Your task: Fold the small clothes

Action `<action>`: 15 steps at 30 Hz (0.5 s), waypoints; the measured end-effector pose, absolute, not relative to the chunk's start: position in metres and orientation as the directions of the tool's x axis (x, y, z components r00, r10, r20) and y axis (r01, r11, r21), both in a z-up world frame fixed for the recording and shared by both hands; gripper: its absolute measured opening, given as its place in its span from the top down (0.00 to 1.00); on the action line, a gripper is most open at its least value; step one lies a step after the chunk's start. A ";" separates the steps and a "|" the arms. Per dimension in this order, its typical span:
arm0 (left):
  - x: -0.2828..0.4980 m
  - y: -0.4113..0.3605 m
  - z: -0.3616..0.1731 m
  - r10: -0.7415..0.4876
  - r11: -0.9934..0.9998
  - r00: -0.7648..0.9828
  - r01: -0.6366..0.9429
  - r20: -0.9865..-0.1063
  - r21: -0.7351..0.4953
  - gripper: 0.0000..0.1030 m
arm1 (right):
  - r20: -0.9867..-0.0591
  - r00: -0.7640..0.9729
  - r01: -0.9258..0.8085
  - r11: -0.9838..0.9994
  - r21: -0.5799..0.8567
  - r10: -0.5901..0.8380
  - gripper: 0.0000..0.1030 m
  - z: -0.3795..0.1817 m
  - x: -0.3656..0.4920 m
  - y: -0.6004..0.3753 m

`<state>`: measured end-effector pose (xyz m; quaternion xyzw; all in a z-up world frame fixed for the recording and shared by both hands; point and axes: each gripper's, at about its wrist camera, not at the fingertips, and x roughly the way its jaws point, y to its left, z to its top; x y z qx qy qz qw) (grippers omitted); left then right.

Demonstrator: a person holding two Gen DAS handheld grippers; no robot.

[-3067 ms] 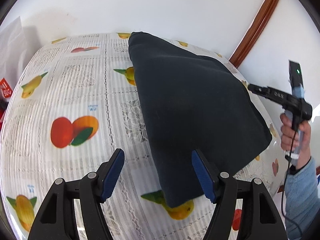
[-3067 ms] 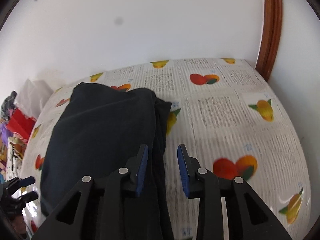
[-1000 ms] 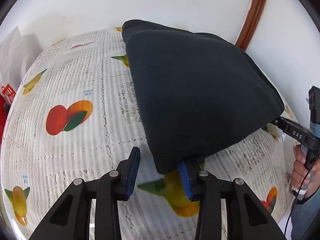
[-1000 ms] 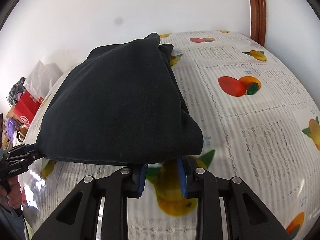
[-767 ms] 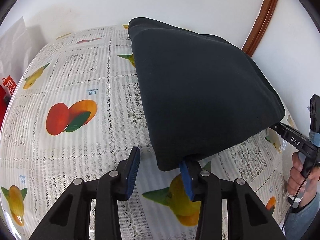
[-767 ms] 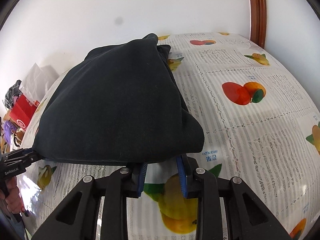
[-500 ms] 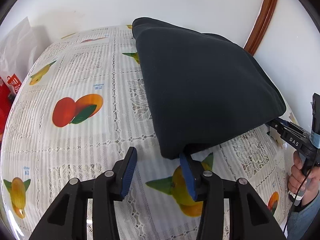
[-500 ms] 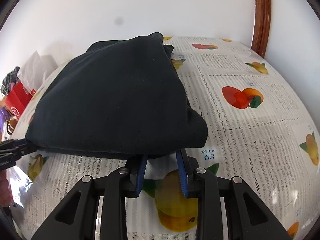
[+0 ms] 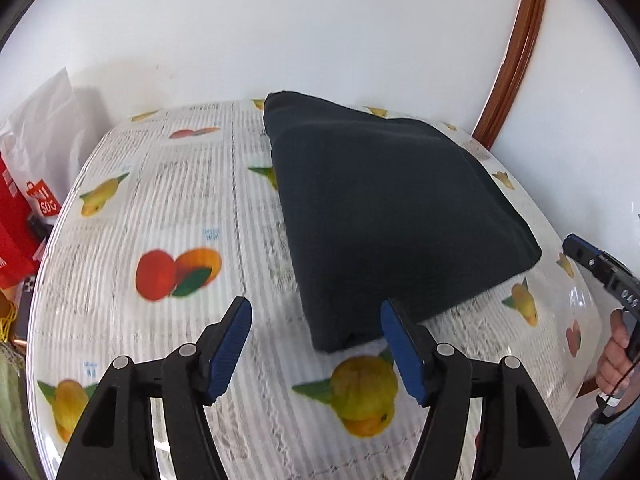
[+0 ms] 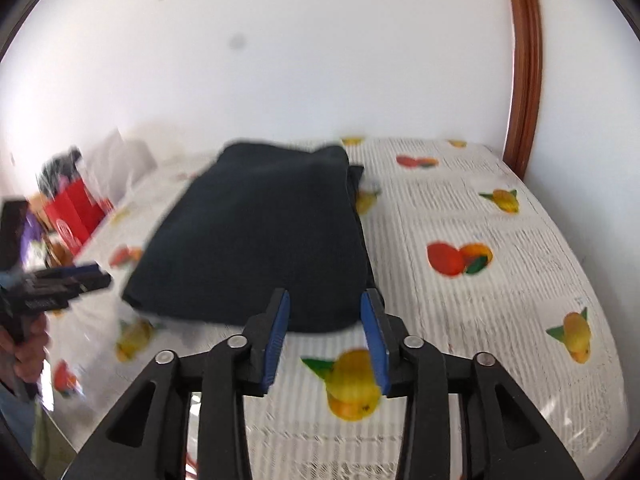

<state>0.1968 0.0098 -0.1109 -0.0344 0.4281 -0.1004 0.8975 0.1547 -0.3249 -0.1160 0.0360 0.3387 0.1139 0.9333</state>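
**Let go of the folded dark cloth**

Left wrist view: let go now, left gripper (image 9: 316,344) spread wide, dark cloth (image 9: 392,216) lying folded on the fruit tablecloth (image 9: 160,208), toward its far right corner.

Right wrist view: right gripper (image 10: 326,332) spread too, just before the cloth's near edge.

The folded garment (image 9: 392,216) is plain black. The surface (image 9: 168,200) wears a white striped cloth printed with red, orange and yellow fruit. The black grippers carry blue fingers (image 9: 230,352), and a red bag (image 9: 20,216) stands alongside.
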 end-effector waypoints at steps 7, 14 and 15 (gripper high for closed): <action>0.219 -0.002 -0.132 -0.177 0.984 0.571 0.129 -0.802 -0.125 0.37 | -0.681 0.721 -0.080 0.992 0.102 0.128 0.60 -0.139 0.203 -0.322; 0.215 0.004 -0.147 -0.187 0.982 0.544 0.104 -0.818 -0.155 0.37 | -0.735 0.670 -0.023 0.992 0.120 0.104 0.61 -0.161 0.198 -0.332; 0.213 0.004 -0.145 -0.186 0.983 0.546 0.100 -0.817 -0.157 0.37 | -0.739 0.667 -0.015 0.993 0.118 0.098 0.60 -0.159 0.197 -0.332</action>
